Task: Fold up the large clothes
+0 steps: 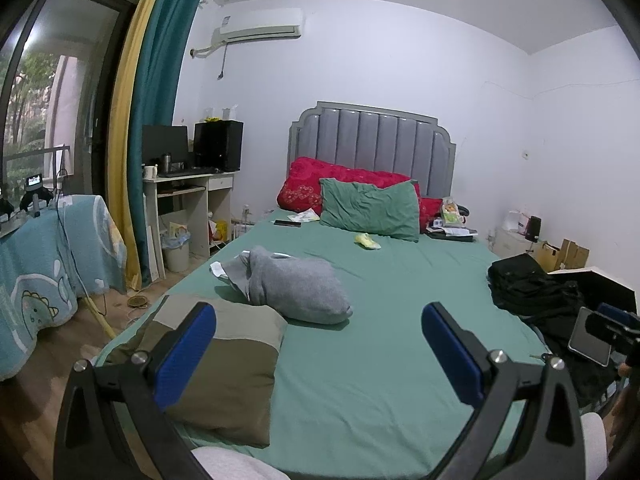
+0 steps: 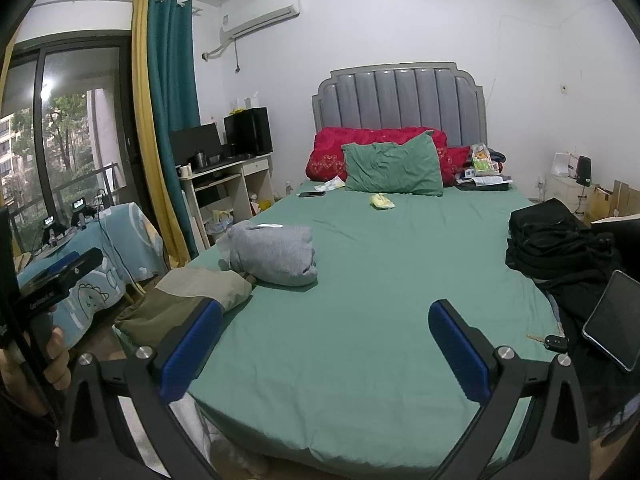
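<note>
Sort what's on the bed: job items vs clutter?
Job:
grey garment, bundled
olive garment, folded
black clothes pile
left gripper and right gripper, both open and empty

Clutter:
green pillow
red pillow
phone
yellow item
tablet
key fob
</note>
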{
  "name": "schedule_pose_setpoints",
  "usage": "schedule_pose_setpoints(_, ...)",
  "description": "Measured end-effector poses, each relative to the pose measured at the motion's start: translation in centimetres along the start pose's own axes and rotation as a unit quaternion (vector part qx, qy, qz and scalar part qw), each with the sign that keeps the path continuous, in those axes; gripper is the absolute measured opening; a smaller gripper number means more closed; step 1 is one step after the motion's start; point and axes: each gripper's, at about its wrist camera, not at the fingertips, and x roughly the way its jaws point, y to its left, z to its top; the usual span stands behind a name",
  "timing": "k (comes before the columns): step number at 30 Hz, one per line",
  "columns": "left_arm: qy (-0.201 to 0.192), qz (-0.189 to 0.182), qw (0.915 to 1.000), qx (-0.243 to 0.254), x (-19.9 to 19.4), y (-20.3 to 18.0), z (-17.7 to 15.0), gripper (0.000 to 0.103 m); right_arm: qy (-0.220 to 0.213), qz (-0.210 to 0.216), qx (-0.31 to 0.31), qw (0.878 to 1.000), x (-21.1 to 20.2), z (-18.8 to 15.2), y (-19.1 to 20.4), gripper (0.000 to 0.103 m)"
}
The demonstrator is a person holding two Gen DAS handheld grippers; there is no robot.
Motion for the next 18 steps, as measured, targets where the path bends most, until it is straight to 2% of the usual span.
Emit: schedule_pose_setpoints(18,0.0,0.007,0.9999,-0.009,-0.5,-0.3,-0.4,0.102,0.004,0.002,-0.003,1.0,0.6,-0.3,1.2,0.103)
